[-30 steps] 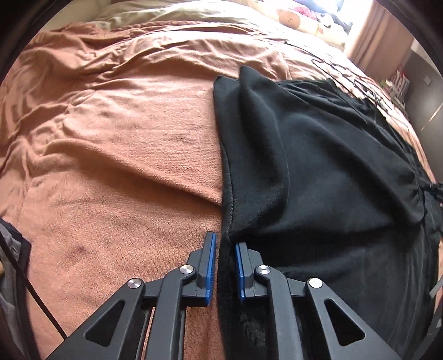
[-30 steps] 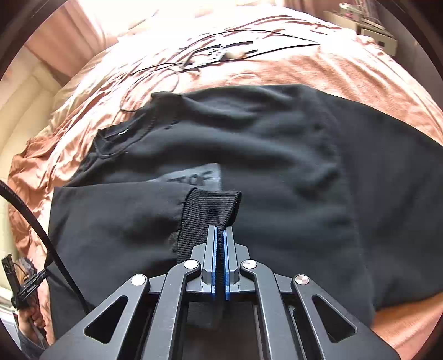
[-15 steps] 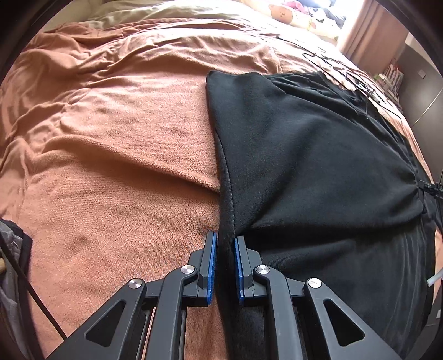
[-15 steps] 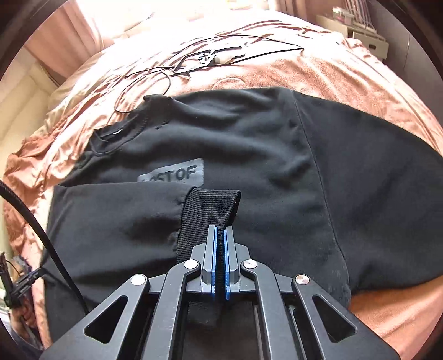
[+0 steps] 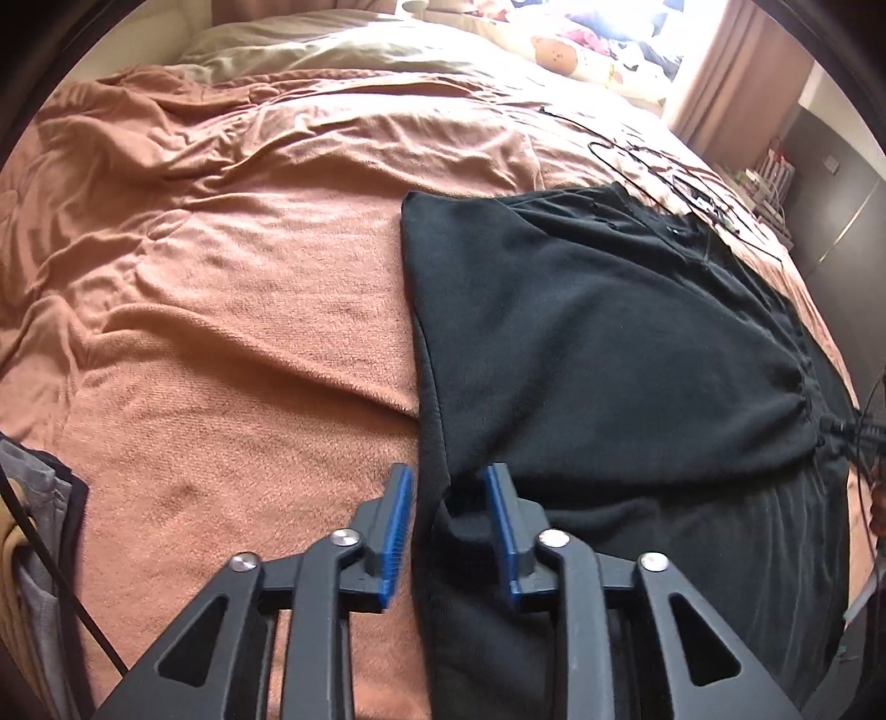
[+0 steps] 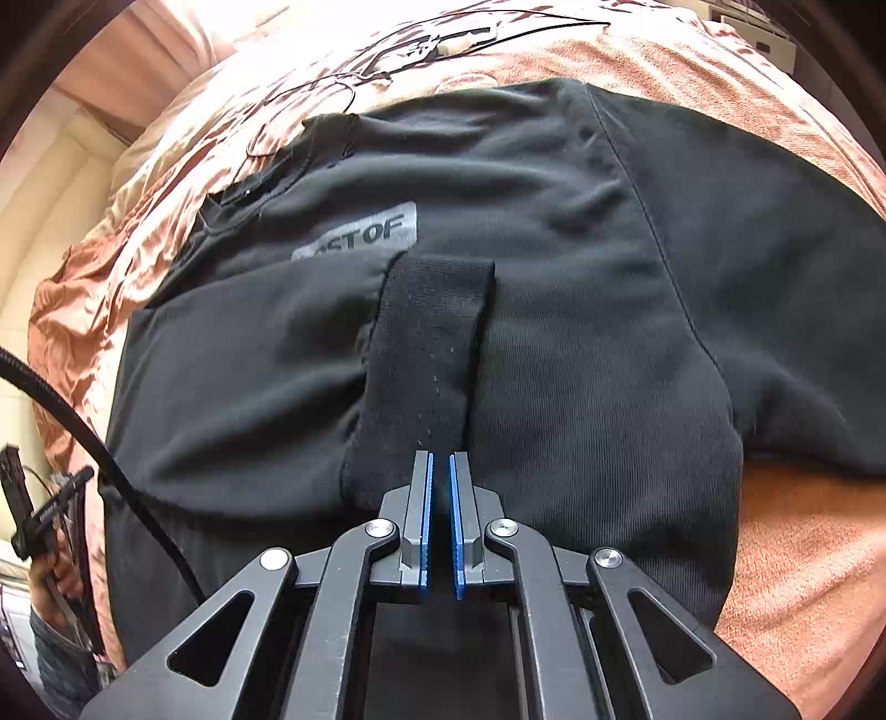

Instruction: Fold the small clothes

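Note:
A black sweatshirt (image 5: 609,343) lies on the brown blanket (image 5: 221,277), its left side folded over the body. My left gripper (image 5: 448,493) straddles the near folded edge. Its jaws are opening, the cloth lies loose between them and the pads stand off it. In the right wrist view the sweatshirt (image 6: 581,183) shows a grey logo patch (image 6: 365,232). A sleeve lies across the chest, and my right gripper (image 6: 440,471) is shut on the near end of its ribbed cuff (image 6: 437,332).
Thin black cables (image 5: 664,171) lie on the blanket beyond the collar, seen too in the right view as cables (image 6: 415,44). Printed pillows (image 5: 554,50) sit at the bed's far end. Grey clothing (image 5: 33,526) hangs at the near left. A hand (image 6: 50,565) shows at left.
The left jaws have spread apart and let go of the folded edge, and that gripper has lifted slightly. The right gripper stays shut on the cuff and has shifted sideways over the chest.

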Tool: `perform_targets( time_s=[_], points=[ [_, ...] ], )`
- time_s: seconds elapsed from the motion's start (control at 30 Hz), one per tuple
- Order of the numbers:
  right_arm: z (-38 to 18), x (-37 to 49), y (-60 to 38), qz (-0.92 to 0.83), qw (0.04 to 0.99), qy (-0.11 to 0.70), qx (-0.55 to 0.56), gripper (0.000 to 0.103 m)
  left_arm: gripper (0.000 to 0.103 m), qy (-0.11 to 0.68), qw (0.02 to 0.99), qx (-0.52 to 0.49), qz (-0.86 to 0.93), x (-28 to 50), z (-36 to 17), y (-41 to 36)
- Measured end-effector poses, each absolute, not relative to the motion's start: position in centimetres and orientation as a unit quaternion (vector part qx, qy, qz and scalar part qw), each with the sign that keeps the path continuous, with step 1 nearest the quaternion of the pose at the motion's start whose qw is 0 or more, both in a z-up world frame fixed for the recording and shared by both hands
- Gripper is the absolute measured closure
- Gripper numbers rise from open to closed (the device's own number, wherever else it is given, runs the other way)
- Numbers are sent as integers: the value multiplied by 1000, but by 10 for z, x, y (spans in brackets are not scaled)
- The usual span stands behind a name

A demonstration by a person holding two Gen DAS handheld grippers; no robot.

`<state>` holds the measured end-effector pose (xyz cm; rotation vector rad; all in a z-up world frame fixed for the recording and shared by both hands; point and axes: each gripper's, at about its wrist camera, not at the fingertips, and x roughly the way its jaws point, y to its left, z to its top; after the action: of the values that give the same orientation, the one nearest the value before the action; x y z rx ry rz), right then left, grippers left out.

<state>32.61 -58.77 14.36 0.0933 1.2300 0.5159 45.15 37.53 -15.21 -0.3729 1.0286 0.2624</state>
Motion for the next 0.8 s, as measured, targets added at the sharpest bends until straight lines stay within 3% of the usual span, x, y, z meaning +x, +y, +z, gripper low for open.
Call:
perform_targets(
  time_s=[0.03,0.1,0.13,0.17,0.33,0.4,0.47,0.5,0.57,0.8],
  points=[
    [142,326,-589,237,785,571,43,97,60,487,846,-180,125,455,-154,375],
    [144,324,-593,234,790,565,47,72,57,487,846,-176,124,460,-158,373],
    [147,322,-594,236,794,558,51,47,57,488,847,-172,124,464,-160,372],
    [151,318,-595,242,799,548,56,38,57,489,846,-169,124,467,-162,371],
    [153,311,-593,243,804,540,55,38,57,489,845,-175,127,475,-173,376],
    [147,310,-593,246,795,550,65,44,57,490,844,-173,131,477,-177,378],
    [138,314,-589,249,782,567,70,71,57,489,843,-176,137,478,-180,380],
    [134,315,-587,247,780,571,68,75,57,487,843,-180,139,478,-182,381],
    [131,318,-587,233,788,567,56,98,57,487,842,-184,140,479,-185,383],
    [153,307,-602,170,818,547,43,103,64,500,838,-163,145,482,-192,381]
  ],
)
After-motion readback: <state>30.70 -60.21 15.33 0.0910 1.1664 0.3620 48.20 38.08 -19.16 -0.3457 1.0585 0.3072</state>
